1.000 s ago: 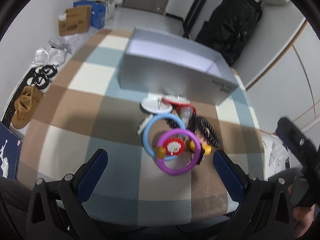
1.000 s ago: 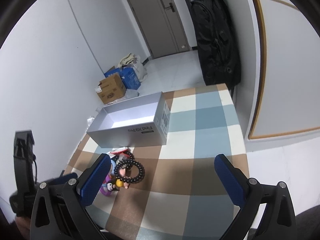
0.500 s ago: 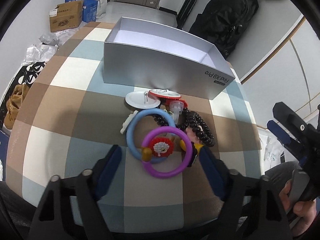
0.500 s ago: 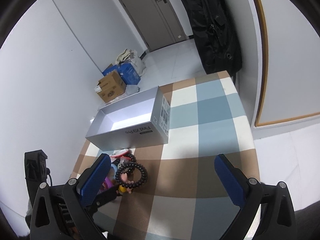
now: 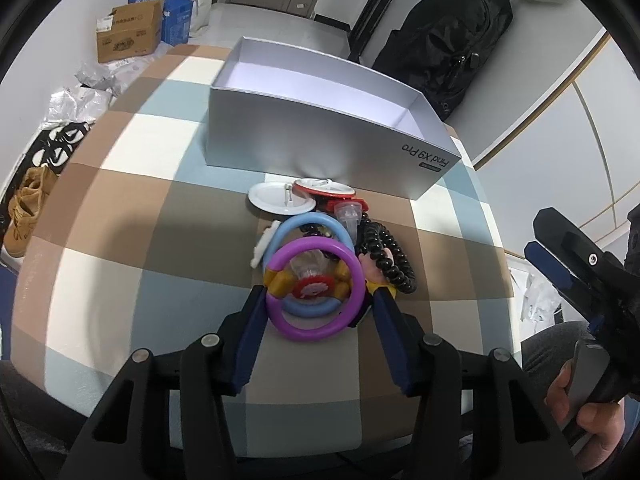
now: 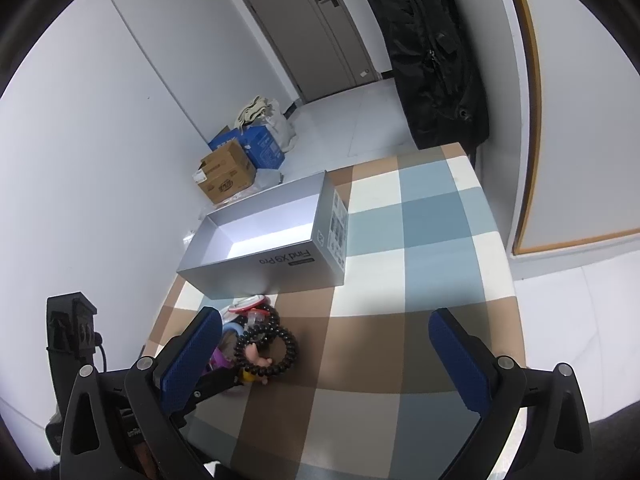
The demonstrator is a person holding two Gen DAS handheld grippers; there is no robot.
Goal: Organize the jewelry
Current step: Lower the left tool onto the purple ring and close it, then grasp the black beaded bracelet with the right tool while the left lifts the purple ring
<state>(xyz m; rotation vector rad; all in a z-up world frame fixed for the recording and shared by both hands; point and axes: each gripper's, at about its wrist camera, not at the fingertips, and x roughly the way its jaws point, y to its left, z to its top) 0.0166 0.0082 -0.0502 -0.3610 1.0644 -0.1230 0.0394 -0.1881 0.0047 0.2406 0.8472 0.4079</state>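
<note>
Left gripper (image 5: 316, 304) is half closed, fingers flanking the purple ring (image 5: 316, 286), touching or nearly so; can't tell if it grips. Ring is glossy with yellow beads and a red disc, stacked on a blue ring (image 5: 310, 232). Black bead bracelet (image 5: 386, 256) just right of it, open silver box (image 5: 320, 120) ahead. Right gripper (image 6: 326, 354) is wide open, holding nothing, over bare checkered tablecloth (image 6: 420, 240); bracelet lies near its left finger.
</note>
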